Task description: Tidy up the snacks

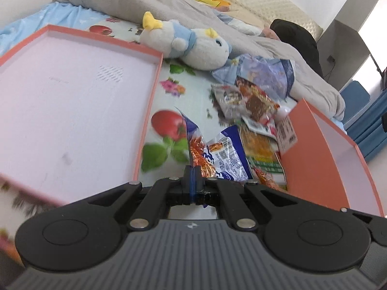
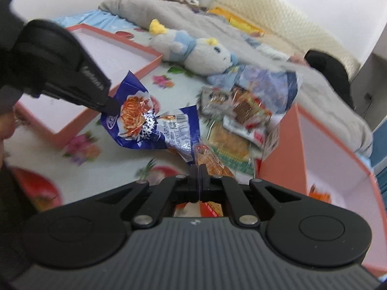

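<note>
Right wrist view shows the left gripper [image 2: 113, 107] clamped on a blue noodle packet [image 2: 142, 123], lifted beside the pink tray [image 2: 150, 65]. The right gripper [image 2: 198, 169] looks closed, its contents unclear. Next, probably carry the packet over the tray.

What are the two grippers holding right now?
Left gripper: closed on the blue snack bag.
Right gripper: closed, seemingly pinching the orange snack packet.

Snack pile [image 1: 251, 120] between lid [image 1: 72, 111] left, box [image 1: 321, 159] right; plush [image 1: 193, 46] behind.
</note>
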A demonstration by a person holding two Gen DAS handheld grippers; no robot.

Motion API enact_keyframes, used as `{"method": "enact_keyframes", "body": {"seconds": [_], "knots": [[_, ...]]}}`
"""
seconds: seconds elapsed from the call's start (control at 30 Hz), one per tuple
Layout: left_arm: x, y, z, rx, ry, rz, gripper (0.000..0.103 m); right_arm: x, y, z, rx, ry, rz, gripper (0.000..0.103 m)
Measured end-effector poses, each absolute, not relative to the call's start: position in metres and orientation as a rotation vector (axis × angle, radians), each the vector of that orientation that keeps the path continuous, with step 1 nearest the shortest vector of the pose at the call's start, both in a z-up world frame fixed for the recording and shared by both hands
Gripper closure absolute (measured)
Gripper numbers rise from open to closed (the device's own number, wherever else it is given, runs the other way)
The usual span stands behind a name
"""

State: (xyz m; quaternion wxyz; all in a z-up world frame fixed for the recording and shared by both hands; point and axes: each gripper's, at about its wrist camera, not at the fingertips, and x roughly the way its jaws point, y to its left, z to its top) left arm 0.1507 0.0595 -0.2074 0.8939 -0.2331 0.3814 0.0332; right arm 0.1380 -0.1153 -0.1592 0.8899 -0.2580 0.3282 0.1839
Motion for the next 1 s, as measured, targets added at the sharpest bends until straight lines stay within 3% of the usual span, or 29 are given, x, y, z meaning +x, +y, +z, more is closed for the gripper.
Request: {"method": "enact_keyframes", "body": {"seconds": [0.33, 0.7, 0.77, 0.8, 0.93, 1.0], "knots": [[0.084, 0.057, -0.200, -0.520, 0.829, 0.083, 0.103, 0.100, -0.134, -0.165, -0.472, 0.782, 0.460, 0.100], [0.067, 0.056, -0.211, -0.523, 0.920, 0.031, 0.100, 0.098, -0.146, -0.189, -0.318, 0.905, 0.461, 0.096], [0.065, 0.059, -0.211, -0.559, 0.928, 0.008, 0.092, 0.101, -0.151, -0.191, -0.276, 0.926, 0.466, 0.095], [0.065, 0.062, -0.211, -0.575, 0.936, -0.008, 0.083, 0.103, -0.153, -0.192, -0.257, 0.938, 0.465, 0.089], [0.064, 0.063, -0.202, -0.539, 0.943, -0.026, 0.051, 0.105, -0.162, -0.187, -0.188, 0.933, 0.461, 0.050], [0.065, 0.062, -0.195, -0.516, 0.960, -0.036, 0.039, 0.103, -0.165, -0.183, -0.166, 0.928, 0.475, 0.049]]}}
